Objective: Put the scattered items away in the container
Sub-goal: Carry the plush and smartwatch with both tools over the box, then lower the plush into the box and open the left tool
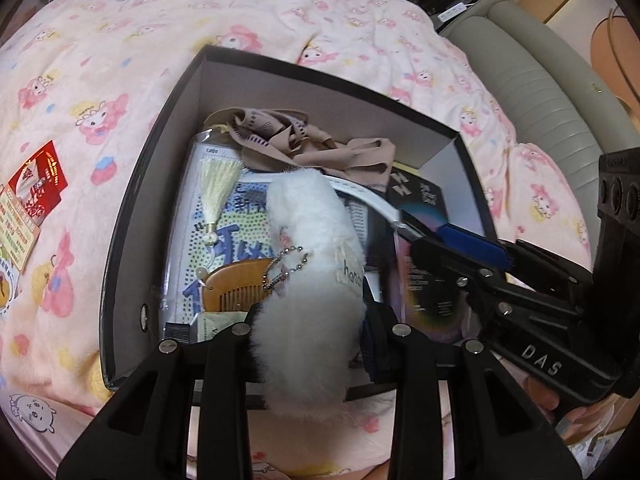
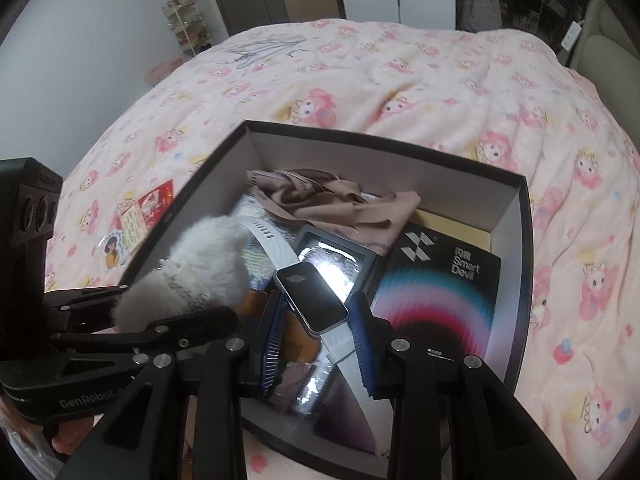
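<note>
A dark cardboard box (image 1: 132,216) (image 2: 520,280) lies on the pink bed. My left gripper (image 1: 312,320) is shut on a white fluffy plush charm (image 1: 312,280) with a ball chain, held over the box; it also shows in the right wrist view (image 2: 192,272). My right gripper (image 2: 320,340) is shut on a white-strapped smartwatch (image 2: 312,300) over the box; in the left wrist view the strap (image 1: 360,192) runs to its blue pads (image 1: 472,244). Inside lie a beige garment (image 2: 340,200), a wooden comb (image 1: 236,284), a tassel (image 1: 216,188) and a black "Smart Devil" box (image 2: 440,292).
Red and yellow cards (image 1: 28,200) (image 2: 144,216) lie on the pink cartoon-print quilt (image 2: 400,80) left of the box. Wire hangers (image 2: 264,50) lie at the far side of the bed. A beige padded headboard (image 1: 540,92) stands at the right.
</note>
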Available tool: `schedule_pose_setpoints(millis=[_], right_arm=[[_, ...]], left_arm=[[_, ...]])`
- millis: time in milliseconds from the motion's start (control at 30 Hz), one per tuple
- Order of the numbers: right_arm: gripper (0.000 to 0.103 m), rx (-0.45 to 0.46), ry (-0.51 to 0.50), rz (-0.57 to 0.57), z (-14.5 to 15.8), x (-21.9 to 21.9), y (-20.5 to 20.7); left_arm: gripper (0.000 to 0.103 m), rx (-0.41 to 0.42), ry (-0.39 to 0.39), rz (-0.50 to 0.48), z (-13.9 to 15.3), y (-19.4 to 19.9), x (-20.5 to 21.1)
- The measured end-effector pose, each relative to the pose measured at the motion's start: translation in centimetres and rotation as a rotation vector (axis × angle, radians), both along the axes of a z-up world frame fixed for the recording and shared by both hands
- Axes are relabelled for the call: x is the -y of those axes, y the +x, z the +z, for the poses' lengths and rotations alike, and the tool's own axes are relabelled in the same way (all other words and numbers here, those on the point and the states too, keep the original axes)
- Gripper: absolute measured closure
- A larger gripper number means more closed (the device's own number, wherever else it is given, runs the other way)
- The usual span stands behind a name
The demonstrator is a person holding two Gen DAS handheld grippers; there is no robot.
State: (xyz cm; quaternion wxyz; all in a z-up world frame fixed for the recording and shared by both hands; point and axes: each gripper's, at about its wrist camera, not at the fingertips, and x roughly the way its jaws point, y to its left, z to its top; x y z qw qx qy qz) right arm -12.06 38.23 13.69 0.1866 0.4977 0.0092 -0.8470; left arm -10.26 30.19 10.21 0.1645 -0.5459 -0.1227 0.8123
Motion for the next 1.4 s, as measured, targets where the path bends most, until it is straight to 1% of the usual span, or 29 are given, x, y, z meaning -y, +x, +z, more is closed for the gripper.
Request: schedule_pose_setpoints(millis=[167,300,333,400,467,500,533,600,633,667,733,800,867,933,1000,1033,1100,1133,1167,1233,1267,1400], right_arm=[[0.074,0.040,0.025,-0.065,-1.1,-1.6,-0.7],[0.073,0.101,0.009,-0.094,-2.2,-2.4,-1.3],[0.073,0.107,0.004,-0.102,-2.3,-2.6,-1.3],[0.074,0.095,0.000,-0.123,-2.1,-2.9,-1.2],[0.073,0.050,0.005,-0.156,-1.4,-3.5,-1.0],[0.073,0.030,0.003,-0.169,-1.0,-3.8,-0.9],[0.073,0.008,-0.006,-0.181,-0.6,-4.2,-0.8],[0.073,-0.017,-0.041,-0.185,0.1,-4.7,-0.6],[0.073,-0.017,-0.061,-0.173,0.2,-4.6,-0.4],[0.073,-0.010,-0.078,-0.159,0.3,-4.5,-0.3],[0.073,0.006,-0.089,-0.142,0.0,-4.2,-0.2],[0.073,0.012,-0.073,-0.135,-0.2,-3.7,-0.2],[0.073,0.013,-0.052,-0.142,-0.3,-3.6,-0.1],[0.073,0.018,-0.057,-0.150,-0.3,-3.8,-0.1],[0.073,0.038,-0.087,-0.118,-0.3,-3.5,-0.2],[0.073,0.062,-0.107,-0.076,-0.5,-3.0,-0.2],[0.073,0.103,-0.131,-0.011,-1.1,-1.8,0.2],[0.073,0.113,-0.120,0.010,-1.4,-1.1,0.4],[0.073,0.114,-0.097,0.016,-1.7,-0.5,0.4],[0.073,0.116,-0.068,0.008,-2.1,0.2,0.4],[0.073,0.124,-0.073,0.001,-2.2,0.2,0.3],[0.073,0.141,-0.080,-0.029,-2.6,-0.3,0.2]], left_arm=[[0.071,0.007,-0.083,0.014,-0.4,-0.2,0.0],[0.070,0.019,-0.195,-0.012,-0.8,-0.4,-1.1],[0.069,0.019,-0.231,-0.023,-0.9,-0.5,-1.5],[0.068,0.009,-0.266,-0.030,-0.8,-0.6,-1.9],[0.068,-0.002,-0.261,-0.029,-0.3,-0.7,-1.9],[0.067,-0.015,-0.238,-0.030,0.1,-0.6,-1.8],[0.067,-0.032,-0.206,-0.036,0.6,-0.5,-1.7],[0.062,-0.060,-0.115,-0.066,1.5,0.1,-1.5],[0.060,-0.067,-0.117,-0.077,1.7,0.3,-1.6],[0.057,-0.075,-0.155,-0.085,1.8,0.5,-1.9],[0.056,-0.075,-0.252,-0.090,1.7,0.5,-2.3],[0.057,-0.069,-0.309,-0.081,1.8,0.5,-2.1],[0.057,-0.069,-0.299,-0.076,2.1,0.7,-1.1],[0.057,-0.067,-0.276,-0.067,2.3,0.9,-0.1],[0.061,-0.064,-0.294,-0.024,2.3,1.1,0.9],[0.062,-0.064,-0.294,-0.010,2.4,1.2,1.0],[0.062,-0.053,-0.239,-0.012,2.6,1.5,1.6],[0.060,-0.049,-0.210,-0.038,2.6,1.6,1.5],[0.060,-0.044,-0.196,-0.060,2.5,1.6,1.3],[0.058,-0.034,-0.209,-0.097,2.0,1.9,0.7],[0.057,-0.025,-0.223,-0.107,1.6,1.8,0.4],[0.057,0.021,-0.248,-0.105,-0.1,0.9,0.0]])
